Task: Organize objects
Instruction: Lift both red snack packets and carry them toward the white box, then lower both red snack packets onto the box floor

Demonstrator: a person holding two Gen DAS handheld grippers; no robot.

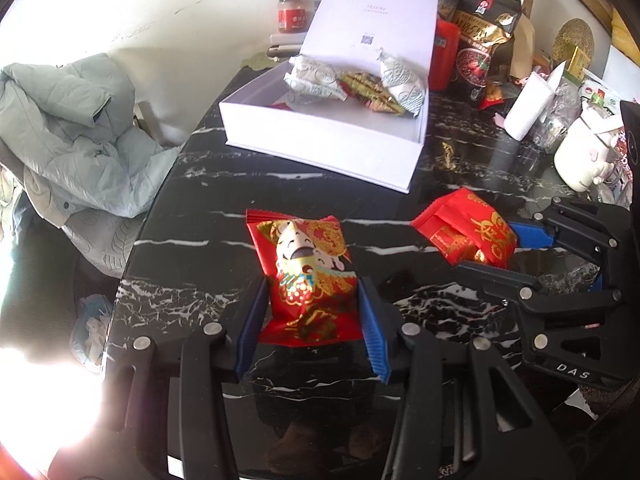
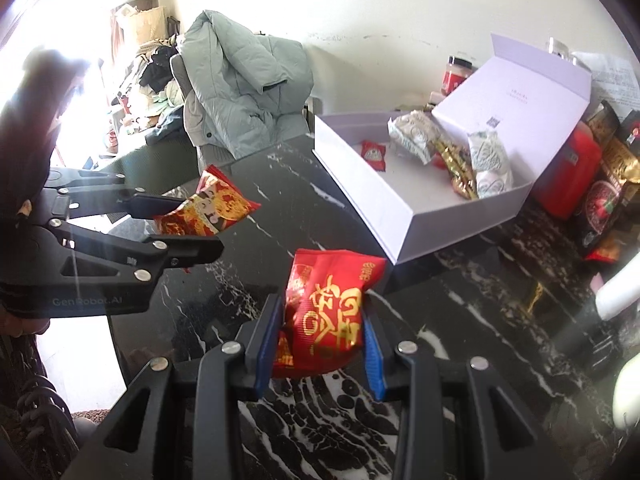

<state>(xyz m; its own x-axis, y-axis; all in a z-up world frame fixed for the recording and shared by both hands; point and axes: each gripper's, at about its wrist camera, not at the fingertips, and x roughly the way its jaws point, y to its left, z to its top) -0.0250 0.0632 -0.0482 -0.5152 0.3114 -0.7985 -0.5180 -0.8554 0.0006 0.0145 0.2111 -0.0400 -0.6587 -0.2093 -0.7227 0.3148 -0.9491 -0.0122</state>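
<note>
Crinkled red foil, printed with a smiling cartoon figure in gold, fills the middle of my left wrist view: my left gripper [image 1: 312, 320] has its ribbed blue jaws pressed on both sides of this figure packet [image 1: 306, 276], which puffs out above them over the black marble counter [image 1: 168, 264] with its white veins. To the right my right gripper [image 1: 516, 252] comes in sideways, its jaws clamped on a flatter red packet with gold characters [image 1: 466, 236]. Beyond both lies the white cardboard gift box [image 1: 320, 140], lid tipped up at the back, with pale patterned wrappers [image 1: 314, 78] and a gold-striped one lying inside. A red-capped jar [image 1: 292, 12], dark snack bags [image 1: 482, 40] and a white mug [image 1: 580, 156] crowd the counter's far edge; a quilted grey-green jacket [image 1: 76, 128] is heaped at left.

From my right wrist view, the gold-character packet [image 2: 328, 312] bulges between my right gripper [image 2: 322, 344] jaws, held tight. My left gripper [image 2: 188, 224] reaches in from the left, pinching the figure packet [image 2: 212, 204]. The open box [image 2: 400, 216] sits just past them, a small red sachet [image 2: 374, 154] lying apart from the pale wrappers [image 2: 414, 134].
</note>
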